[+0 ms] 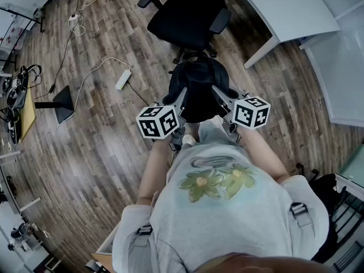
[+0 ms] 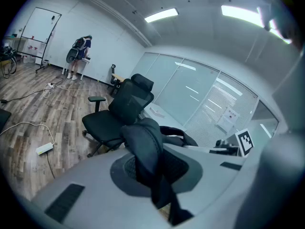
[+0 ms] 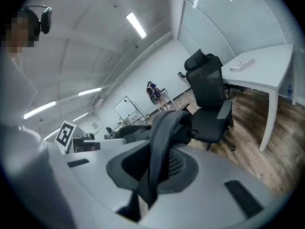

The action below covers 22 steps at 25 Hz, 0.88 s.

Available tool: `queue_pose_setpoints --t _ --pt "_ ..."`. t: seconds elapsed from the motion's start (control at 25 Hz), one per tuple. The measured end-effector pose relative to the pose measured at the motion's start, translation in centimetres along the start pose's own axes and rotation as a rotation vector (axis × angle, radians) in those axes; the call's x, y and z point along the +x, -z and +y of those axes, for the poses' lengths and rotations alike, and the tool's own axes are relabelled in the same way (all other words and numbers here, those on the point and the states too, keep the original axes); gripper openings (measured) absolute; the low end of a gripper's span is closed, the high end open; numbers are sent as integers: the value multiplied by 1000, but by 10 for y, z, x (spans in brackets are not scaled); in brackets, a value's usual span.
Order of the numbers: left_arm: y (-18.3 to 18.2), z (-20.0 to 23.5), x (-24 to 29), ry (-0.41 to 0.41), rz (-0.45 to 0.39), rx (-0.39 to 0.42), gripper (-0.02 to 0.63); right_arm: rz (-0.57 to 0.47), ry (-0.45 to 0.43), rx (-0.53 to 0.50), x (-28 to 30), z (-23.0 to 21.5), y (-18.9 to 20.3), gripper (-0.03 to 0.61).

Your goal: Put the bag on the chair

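One bag (image 1: pixel 198 87) — left claw (image 1: pixel 183 97), right claw (image 1: pixel 219 94)

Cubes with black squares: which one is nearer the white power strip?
The left tool's cube: the power strip lies on the floor on its side. The right tool's cube is over by the white desk.

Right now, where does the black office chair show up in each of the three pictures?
Head view: chair at top centre, beyond the bag.
Left gripper view: chair left of centre, behind the bag's strap.
Right gripper view: chair right of centre, behind the strap.
Shared landmark: the bag, in front of the chair in every view.
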State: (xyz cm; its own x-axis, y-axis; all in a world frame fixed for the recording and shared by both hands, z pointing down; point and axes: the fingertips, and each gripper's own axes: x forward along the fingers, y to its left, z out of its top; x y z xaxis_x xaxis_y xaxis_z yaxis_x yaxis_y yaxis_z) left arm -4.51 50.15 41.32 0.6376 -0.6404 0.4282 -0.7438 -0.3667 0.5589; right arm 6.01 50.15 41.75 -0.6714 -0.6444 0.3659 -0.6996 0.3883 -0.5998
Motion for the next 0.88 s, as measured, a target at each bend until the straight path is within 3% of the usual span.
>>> queue_pose_setpoints --t 0.44,0.88 --pt "-16 9 41 -65 -38 -20 49 58 -54 -23 22 -34 -25 40" --pt "-70 24 91 -84 -77 -6 48 45 -76 -54 64 -68 -86 38"
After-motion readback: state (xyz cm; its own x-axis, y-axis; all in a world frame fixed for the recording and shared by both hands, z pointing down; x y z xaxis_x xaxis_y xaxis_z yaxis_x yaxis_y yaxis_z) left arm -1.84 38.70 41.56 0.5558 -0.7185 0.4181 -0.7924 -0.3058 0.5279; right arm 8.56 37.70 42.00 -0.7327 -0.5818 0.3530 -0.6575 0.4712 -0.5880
